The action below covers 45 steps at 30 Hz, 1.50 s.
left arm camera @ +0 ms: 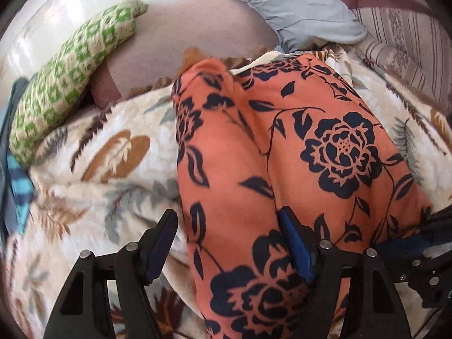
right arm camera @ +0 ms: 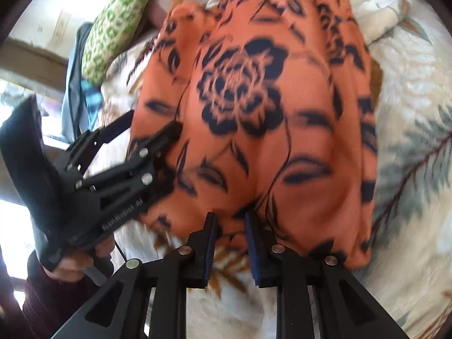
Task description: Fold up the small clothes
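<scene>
An orange garment with dark navy flowers [left arm camera: 282, 169] lies folded lengthwise on a floral blanket [left arm camera: 99, 169]. My left gripper [left arm camera: 228, 217] is open, its jaws wide apart over the garment's near left edge, holding nothing. In the right wrist view the garment [right arm camera: 254, 113] fills the middle. My right gripper [right arm camera: 230, 220] stands at its near hem with the jaws a narrow gap apart; no cloth shows between them. The left gripper [right arm camera: 152, 125] also shows in the right wrist view, at the garment's left edge, held by a hand.
A green and cream patterned cushion [left arm camera: 70, 79] lies at the far left. A pale blue cloth [left arm camera: 296, 8] lies at the back. A striped sofa back [left arm camera: 409, 45] stands at the right. Blue clothing [right arm camera: 82, 79] hangs off the bed's left edge.
</scene>
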Each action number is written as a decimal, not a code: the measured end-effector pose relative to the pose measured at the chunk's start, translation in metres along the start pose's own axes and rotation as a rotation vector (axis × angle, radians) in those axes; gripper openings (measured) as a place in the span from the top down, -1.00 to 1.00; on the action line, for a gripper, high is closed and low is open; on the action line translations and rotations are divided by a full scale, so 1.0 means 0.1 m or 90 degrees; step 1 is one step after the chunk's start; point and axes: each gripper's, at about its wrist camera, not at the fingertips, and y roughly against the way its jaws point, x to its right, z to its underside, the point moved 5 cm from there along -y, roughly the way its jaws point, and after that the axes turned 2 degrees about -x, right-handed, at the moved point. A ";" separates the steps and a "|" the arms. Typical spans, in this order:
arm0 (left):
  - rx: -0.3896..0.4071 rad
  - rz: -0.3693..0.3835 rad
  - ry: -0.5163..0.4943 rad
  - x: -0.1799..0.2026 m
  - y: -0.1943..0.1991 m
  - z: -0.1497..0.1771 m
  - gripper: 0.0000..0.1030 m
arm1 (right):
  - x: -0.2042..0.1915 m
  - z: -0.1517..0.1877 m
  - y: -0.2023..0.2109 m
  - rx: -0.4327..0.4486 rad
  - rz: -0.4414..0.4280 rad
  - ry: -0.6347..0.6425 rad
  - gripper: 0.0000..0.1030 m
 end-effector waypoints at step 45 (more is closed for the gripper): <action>0.066 -0.252 -0.160 0.05 0.13 -0.34 -0.32 | 0.67 -0.67 0.40 0.188 -0.124 -0.188 0.38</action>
